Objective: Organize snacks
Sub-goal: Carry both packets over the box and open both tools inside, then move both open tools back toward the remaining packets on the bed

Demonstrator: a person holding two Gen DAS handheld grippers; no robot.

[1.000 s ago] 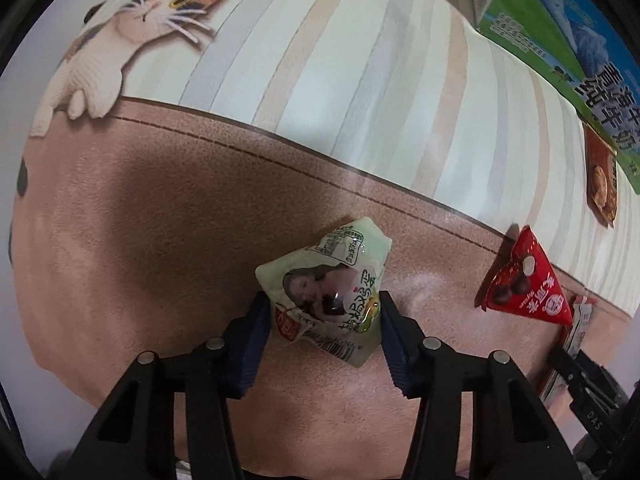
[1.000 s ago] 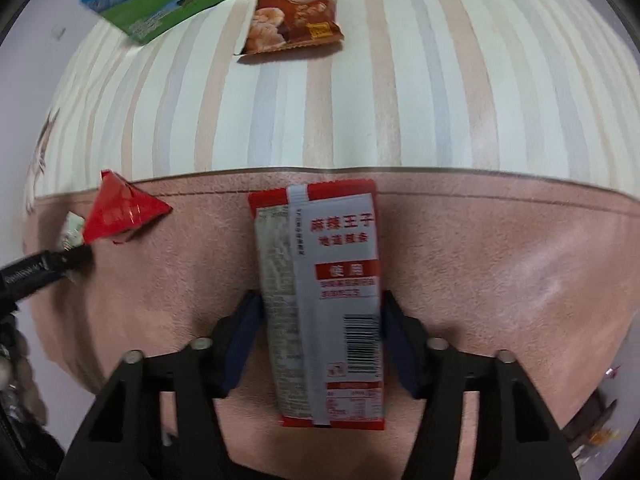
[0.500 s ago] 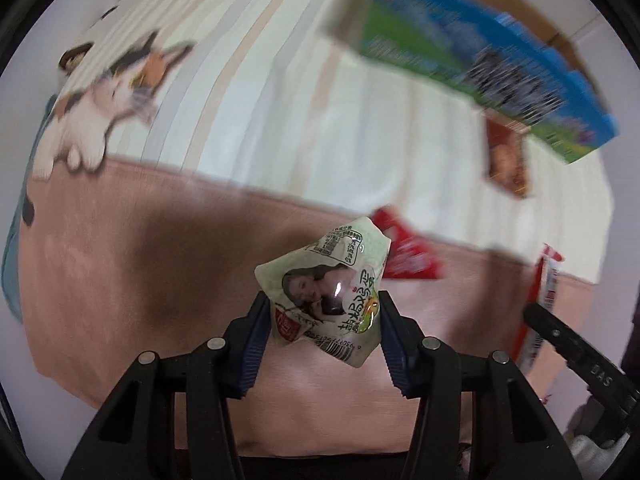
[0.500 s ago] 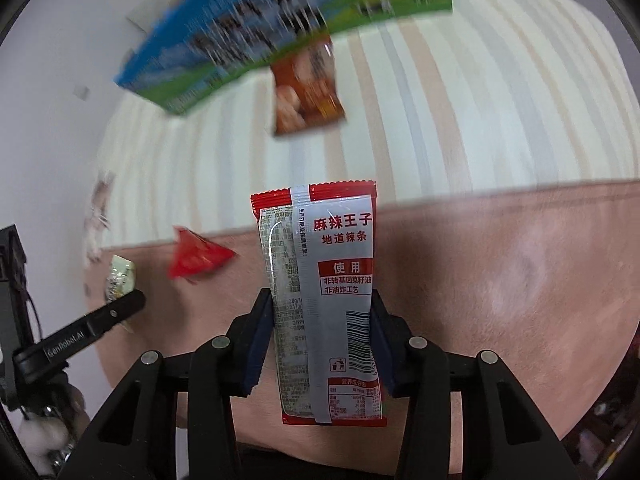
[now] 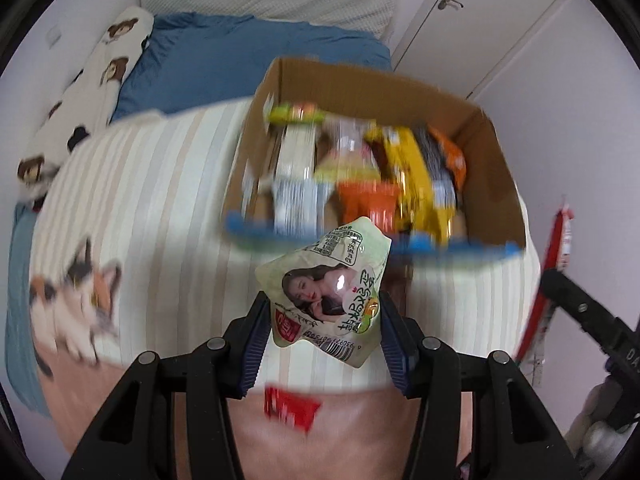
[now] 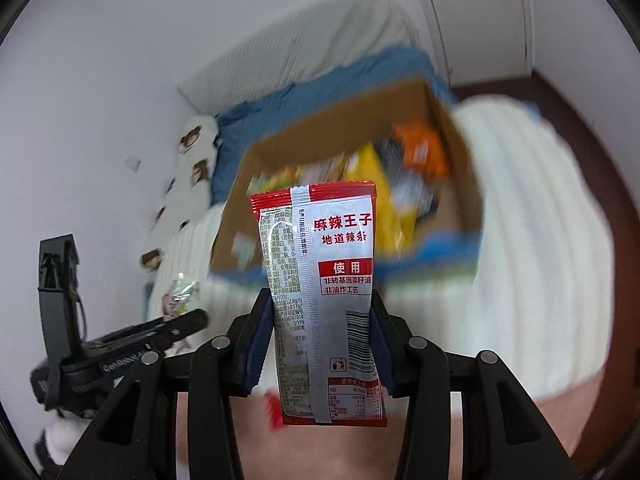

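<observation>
My left gripper [image 5: 322, 320] is shut on a pale green snack pouch [image 5: 328, 290] with a woman's picture, held in the air before an open cardboard box [image 5: 492, 184]. The box holds several snack packs, blurred by motion. My right gripper [image 6: 320, 324] is shut on a red and silver spicy-strip packet [image 6: 324, 292], also raised in front of the same box [image 6: 452, 128]. The left gripper with its pouch [image 6: 182, 296] shows at the left of the right wrist view. The red packet's edge [image 5: 558, 248] shows at the right of the left wrist view.
The box stands on a striped cream blanket [image 5: 152, 208] with a cat picture [image 5: 76, 304]. A red triangular snack [image 5: 292, 406] lies on the pink part below my left gripper. Blue bedding [image 5: 224, 64], a white pillow and closet doors are behind.
Both grippers have lifted and tilted up with their packets. The view swung from the blanket to the box's open top, which now sits straight ahead.
</observation>
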